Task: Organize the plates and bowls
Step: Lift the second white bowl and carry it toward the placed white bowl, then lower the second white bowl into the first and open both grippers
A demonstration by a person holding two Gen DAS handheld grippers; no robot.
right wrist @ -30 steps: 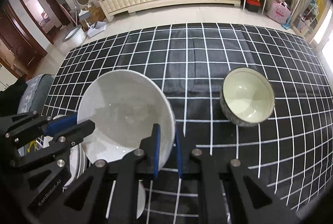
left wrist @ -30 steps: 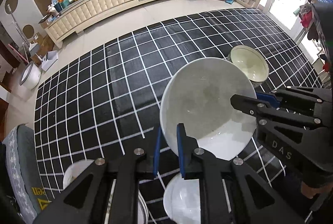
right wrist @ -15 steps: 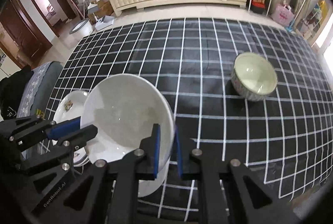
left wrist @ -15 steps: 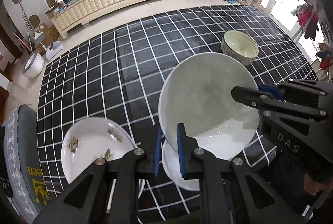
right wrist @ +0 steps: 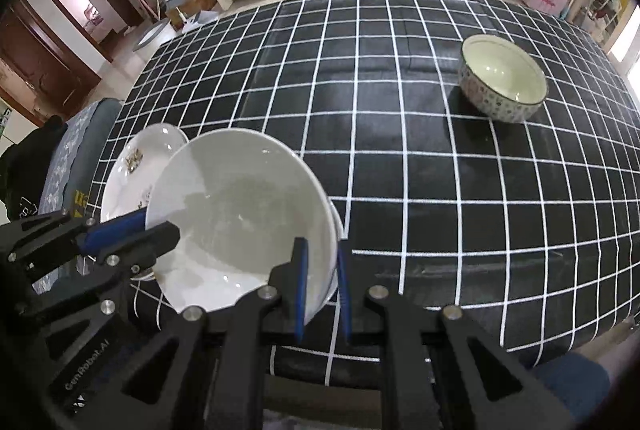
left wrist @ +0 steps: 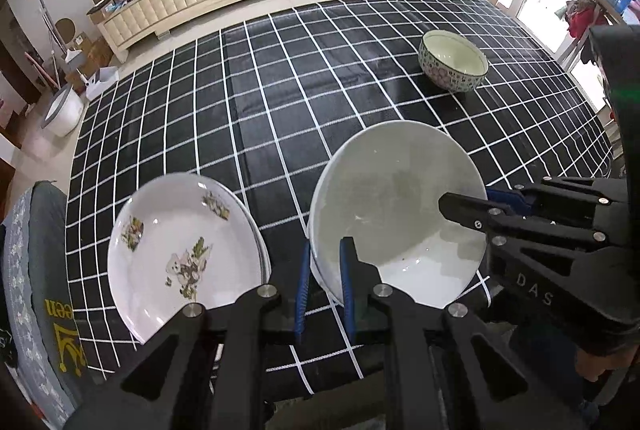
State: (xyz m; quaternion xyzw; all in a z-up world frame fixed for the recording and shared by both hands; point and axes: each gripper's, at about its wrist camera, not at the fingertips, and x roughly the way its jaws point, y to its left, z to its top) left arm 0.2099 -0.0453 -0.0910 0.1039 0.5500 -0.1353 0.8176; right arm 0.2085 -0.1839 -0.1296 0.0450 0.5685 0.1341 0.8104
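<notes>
Left wrist view: the white bowl (left wrist: 396, 214) sits at 5 o'clock on the checked tablecloth (left wrist: 280, 102), mouth tilted up toward the camera. The left gripper (left wrist: 325, 282) pinches its near rim, jaws nearly closed; the right gripper (left wrist: 480, 204) grips the rim at 3 o'clock. A floral plate (left wrist: 180, 250) lies at 7 o'clock, a patterned bowl (left wrist: 453, 61) upright at 1 o'clock.

Right wrist view: the white bowl (right wrist: 240, 218), tilted, is clamped at its near rim by the right gripper (right wrist: 322, 282), fingers narrowly apart; the left gripper (right wrist: 140, 230) holds the rim at 9 o'clock.
</notes>
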